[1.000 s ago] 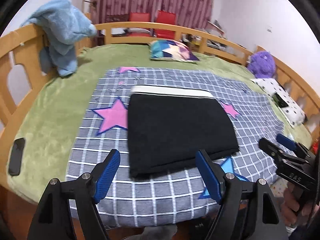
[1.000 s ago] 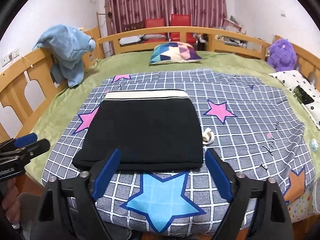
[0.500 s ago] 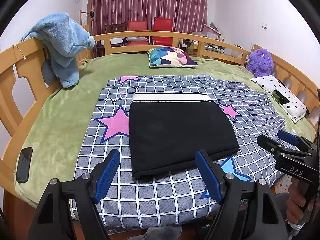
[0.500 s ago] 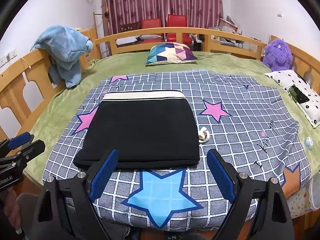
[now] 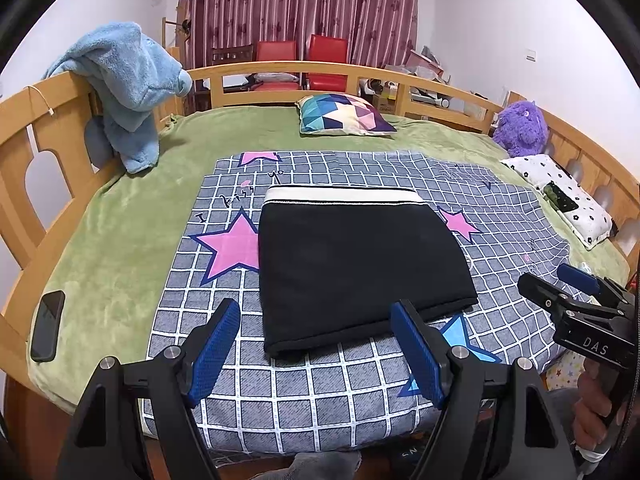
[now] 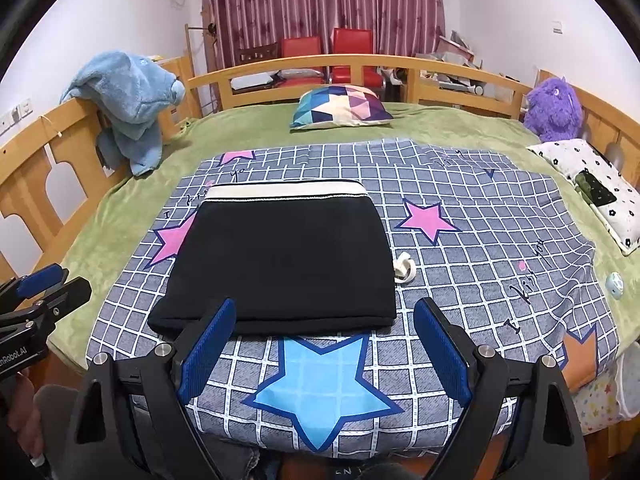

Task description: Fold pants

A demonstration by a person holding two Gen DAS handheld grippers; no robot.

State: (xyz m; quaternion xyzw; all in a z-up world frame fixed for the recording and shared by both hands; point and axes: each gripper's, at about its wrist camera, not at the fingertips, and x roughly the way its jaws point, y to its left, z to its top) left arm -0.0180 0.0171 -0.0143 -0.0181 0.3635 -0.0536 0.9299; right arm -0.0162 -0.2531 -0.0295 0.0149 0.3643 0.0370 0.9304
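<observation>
The black pants [image 5: 356, 264] lie folded into a flat rectangle on the grey checked star blanket [image 5: 320, 376], with a white waistband along the far edge. They also show in the right wrist view [image 6: 280, 264]. My left gripper [image 5: 316, 348] is open and empty, held above the bed's near edge, just short of the pants. My right gripper [image 6: 324, 348] is open and empty, above the blue star [image 6: 320, 388]. Each gripper shows at the edge of the other's view [image 5: 576, 300] [image 6: 40, 292].
A small white ring-shaped object [image 6: 405, 268] lies right of the pants. A phone [image 5: 48, 324] lies on the green bedcover at left. A blue towel [image 5: 128, 88] hangs on the wooden rail. A patterned cushion [image 5: 344, 114], a purple plush [image 5: 520, 128] and a dotted pillow [image 5: 568, 200] sit farther back.
Both grippers have drawn back and risen a little from the folded pants. Both stay open and empty. The pants have not moved.
</observation>
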